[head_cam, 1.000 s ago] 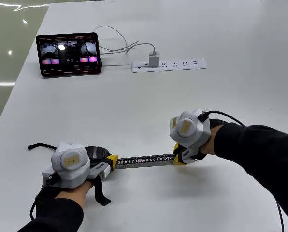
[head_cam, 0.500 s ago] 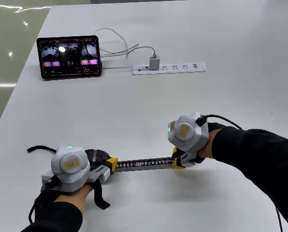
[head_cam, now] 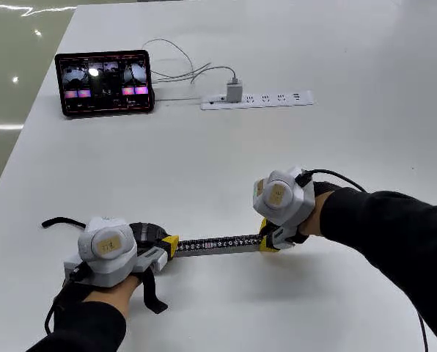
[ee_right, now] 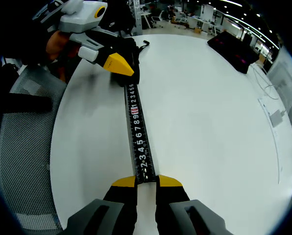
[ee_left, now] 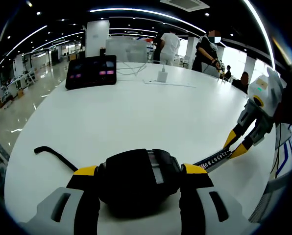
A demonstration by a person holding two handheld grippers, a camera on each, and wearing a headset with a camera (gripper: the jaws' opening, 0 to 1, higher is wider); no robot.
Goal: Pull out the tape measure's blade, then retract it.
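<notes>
A black tape measure case (head_cam: pixel 147 235) lies on the white table (head_cam: pixel 226 161) at the near left, and my left gripper (head_cam: pixel 160 248) is shut on it. In the left gripper view the yellow-tipped jaws clamp the case (ee_left: pixel 136 178) from both sides. The dark numbered blade (head_cam: pixel 215 243) runs flat to the right from the case. My right gripper (head_cam: pixel 265 242) is shut on the blade's end. The right gripper view has the blade (ee_right: pixel 138 142) leading from my right gripper (ee_right: pixel 146 182) up to the case (ee_right: pixel 126 56). A black strap (head_cam: pixel 61 221) trails from the case.
A lit tablet (head_cam: pixel 105 82) stands at the back left. Beside it lies a white power strip (head_cam: pixel 255 99) with a charger (head_cam: pixel 234 91) and thin cables. The table's left edge (head_cam: pixel 17 158) drops to a glossy floor. People stand far behind (ee_left: pixel 168 44).
My right gripper has moved a little to the left, toward the case, and the exposed blade is slightly shorter. The left gripper and the case have stayed put.
</notes>
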